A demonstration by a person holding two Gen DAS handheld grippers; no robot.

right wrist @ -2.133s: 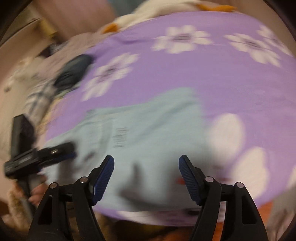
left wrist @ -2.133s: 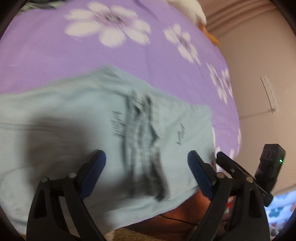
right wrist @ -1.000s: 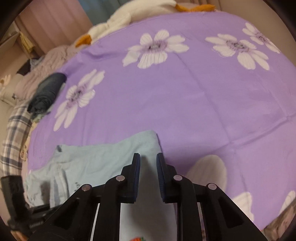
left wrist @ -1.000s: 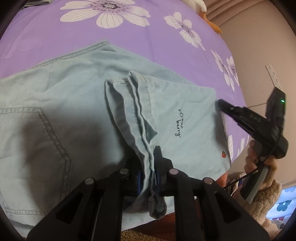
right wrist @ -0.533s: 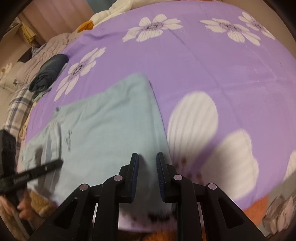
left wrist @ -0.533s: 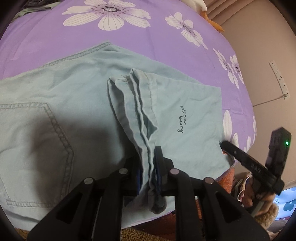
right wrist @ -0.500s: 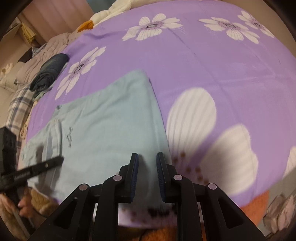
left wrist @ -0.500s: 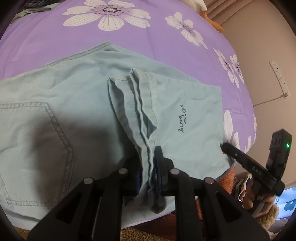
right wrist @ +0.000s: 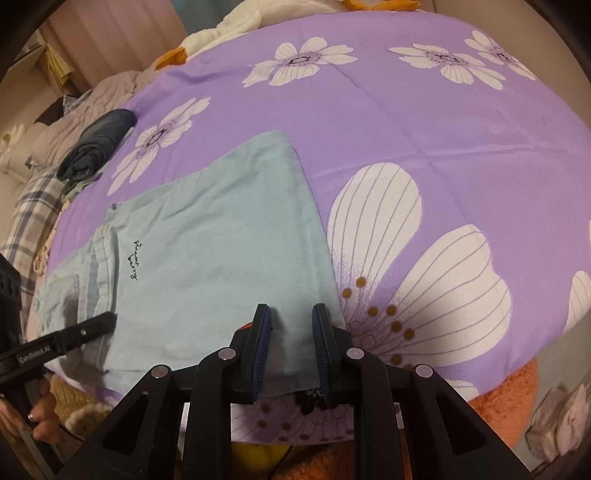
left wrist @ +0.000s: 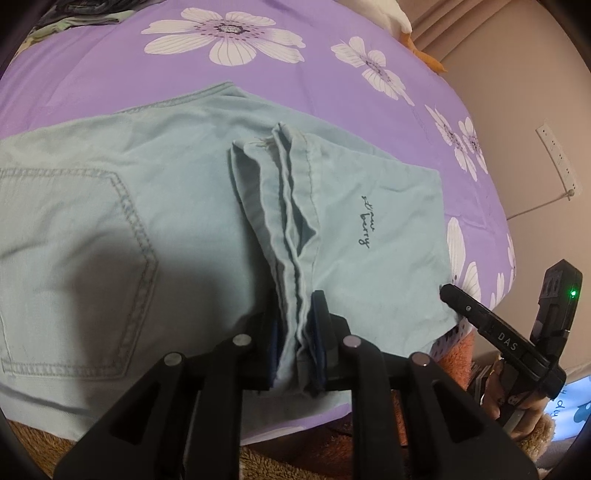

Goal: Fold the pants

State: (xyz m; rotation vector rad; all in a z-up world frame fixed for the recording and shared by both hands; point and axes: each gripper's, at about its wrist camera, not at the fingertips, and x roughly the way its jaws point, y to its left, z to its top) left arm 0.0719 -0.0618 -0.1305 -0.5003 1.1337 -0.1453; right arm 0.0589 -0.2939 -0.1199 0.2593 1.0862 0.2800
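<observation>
Light blue pants (left wrist: 166, 166) lie folded on the purple flowered bedspread (left wrist: 110, 74), back pocket at the left. My left gripper (left wrist: 295, 332) is shut on a bunched ridge of hems near the bed's front edge. In the right wrist view the pants (right wrist: 221, 240) stretch away to the left. My right gripper (right wrist: 290, 350) is shut on their near right fold, with cloth between the narrow blue pads. The right gripper (left wrist: 448, 291) also shows at the pants' right corner in the left wrist view. The left gripper (right wrist: 109, 317) shows at the lower left in the right wrist view.
Rolled dark jeans (right wrist: 99, 144) and plaid cloth (right wrist: 33, 210) lie at the bed's left side. A white and orange plush (right wrist: 221, 33) sits at the far end. Orange fluffy fabric (right wrist: 517, 387) hangs below the bed's front edge. A wall socket (left wrist: 557, 158) is on the right.
My right gripper has drawn back toward the bed's front edge with the pants' fold in it, laying that part flat. The left gripper has stayed clamped on the hems.
</observation>
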